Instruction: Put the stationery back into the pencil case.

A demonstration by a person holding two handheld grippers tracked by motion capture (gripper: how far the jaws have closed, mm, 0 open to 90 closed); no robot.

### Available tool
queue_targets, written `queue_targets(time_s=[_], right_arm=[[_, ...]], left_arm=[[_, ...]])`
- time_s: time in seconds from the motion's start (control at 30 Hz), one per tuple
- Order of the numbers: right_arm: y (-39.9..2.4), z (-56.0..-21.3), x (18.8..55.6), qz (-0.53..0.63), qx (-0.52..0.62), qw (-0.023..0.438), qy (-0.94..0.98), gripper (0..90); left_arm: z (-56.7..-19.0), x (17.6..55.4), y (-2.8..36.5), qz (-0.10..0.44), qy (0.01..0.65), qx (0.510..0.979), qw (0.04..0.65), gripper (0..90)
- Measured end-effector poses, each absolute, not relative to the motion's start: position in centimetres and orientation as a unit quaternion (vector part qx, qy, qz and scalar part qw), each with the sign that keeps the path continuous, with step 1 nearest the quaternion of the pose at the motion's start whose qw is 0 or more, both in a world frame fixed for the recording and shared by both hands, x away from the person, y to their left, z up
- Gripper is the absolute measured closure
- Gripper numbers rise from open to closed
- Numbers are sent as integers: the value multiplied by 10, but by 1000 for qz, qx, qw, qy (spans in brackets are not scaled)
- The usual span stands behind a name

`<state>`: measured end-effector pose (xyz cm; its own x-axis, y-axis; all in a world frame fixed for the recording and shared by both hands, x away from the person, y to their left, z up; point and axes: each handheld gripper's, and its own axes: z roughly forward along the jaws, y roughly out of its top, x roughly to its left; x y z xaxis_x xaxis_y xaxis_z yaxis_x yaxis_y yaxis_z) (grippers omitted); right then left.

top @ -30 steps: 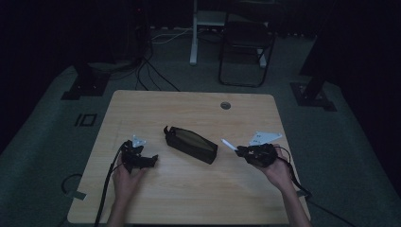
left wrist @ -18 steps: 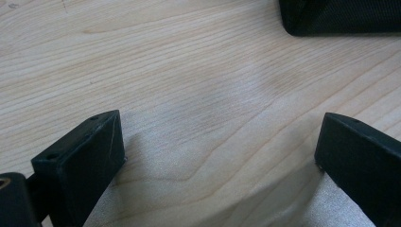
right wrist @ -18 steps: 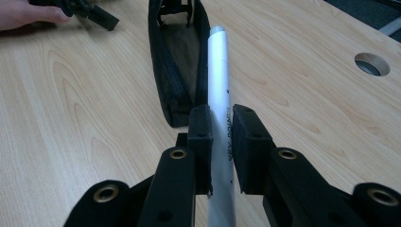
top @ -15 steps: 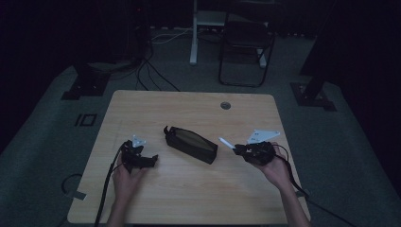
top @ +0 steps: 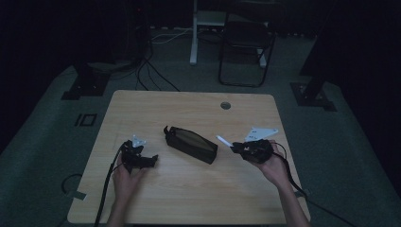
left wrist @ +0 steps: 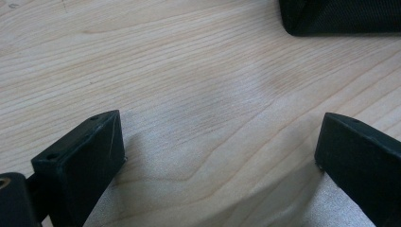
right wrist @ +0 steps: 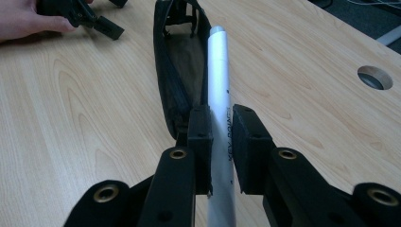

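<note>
- High view: a long black fabric pencil pouch [top: 191,144] is seen lying slantwise near the middle of the light wooden table [top: 189,198], its zip opened along the top. A slim white marker pen [top: 223,141] is held out level from the right gripper [top: 235,148], its free end aimed at the pouch's near end and stopped just short of it. The pen is judged to have been picked up already; slipping it into the pouch and letting go are judged to be left.
- High view: the left gripper [top: 152,161] is rested on the table towards the left edge, near the pouch's far end but apart from it.
- Left gripper view: the two black jaws are stood wide apart with bare wood between them and nothing gripped. A corner of the pouch [left wrist: 340,16] is seen at the top, well clear of the fingertips [left wrist: 101,137].
- Right gripper view: the jaws are clamped together on the pen [right wrist: 218,90], whose barrel is pinched between the two pads [right wrist: 201,127] and runs forward over the pouch's open mouth [right wrist: 182,66]. The pen's tip is not yet inside, as far as can be told. The round cable hole [right wrist: 375,77] in the table is seen towards the right.
</note>
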<state>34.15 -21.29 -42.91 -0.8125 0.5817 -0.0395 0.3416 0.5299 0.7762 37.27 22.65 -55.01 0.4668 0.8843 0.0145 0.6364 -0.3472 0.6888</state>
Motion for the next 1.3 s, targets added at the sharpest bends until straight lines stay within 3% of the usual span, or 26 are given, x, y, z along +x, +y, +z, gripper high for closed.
queue_targets(time_s=[1.3], right_arm=[[-194,-422,357,401,263,147,865,791]], left_arm=[[-550,373,227,197,477,797,314,25]])
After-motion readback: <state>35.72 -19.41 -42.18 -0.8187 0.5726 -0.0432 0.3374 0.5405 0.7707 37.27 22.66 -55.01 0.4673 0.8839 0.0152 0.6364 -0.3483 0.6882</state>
